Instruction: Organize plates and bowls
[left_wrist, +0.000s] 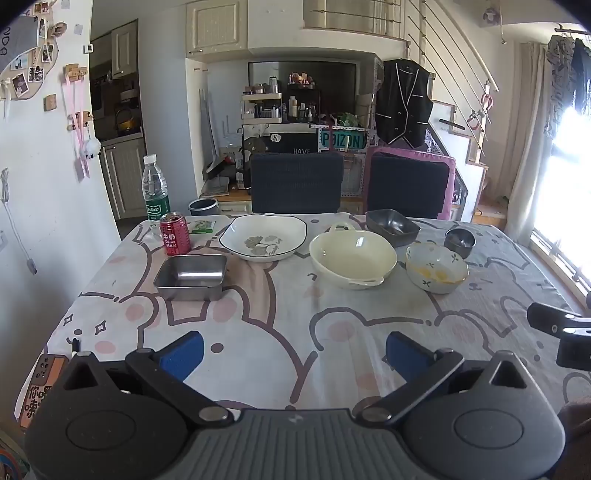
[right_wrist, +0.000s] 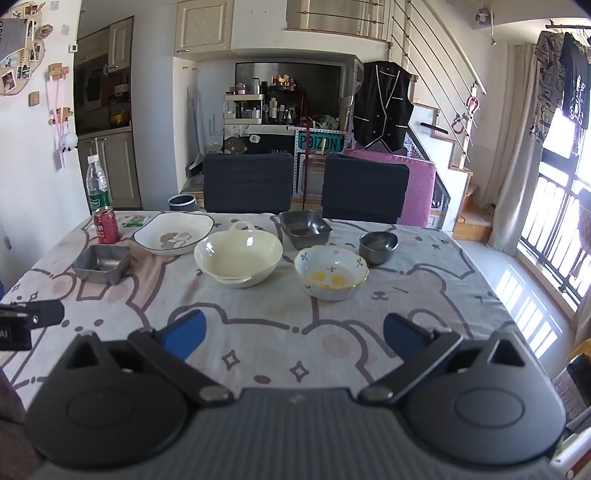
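Observation:
Across the far half of the table stand a white leaf-print plate (left_wrist: 264, 238) (right_wrist: 173, 233), a cream two-handled bowl (left_wrist: 352, 258) (right_wrist: 238, 256), a flowered bowl with yellow inside (left_wrist: 436, 267) (right_wrist: 331, 272), a square steel dish (left_wrist: 191, 277) (right_wrist: 101, 264), a dark square dish (left_wrist: 392, 226) (right_wrist: 305, 228) and a small dark round bowl (left_wrist: 460, 242) (right_wrist: 378, 246). My left gripper (left_wrist: 293, 354) is open over the near cloth, holding nothing. My right gripper (right_wrist: 293, 334) is open too, well short of the bowls.
A red drink can (left_wrist: 174, 234) (right_wrist: 106, 225), a water bottle (left_wrist: 155, 190) (right_wrist: 97, 184) and a green packet (left_wrist: 202, 226) stand at the far left. Two dark chairs (left_wrist: 297, 182) (right_wrist: 364, 186) face the table's far edge. A wall runs on the left, a window on the right.

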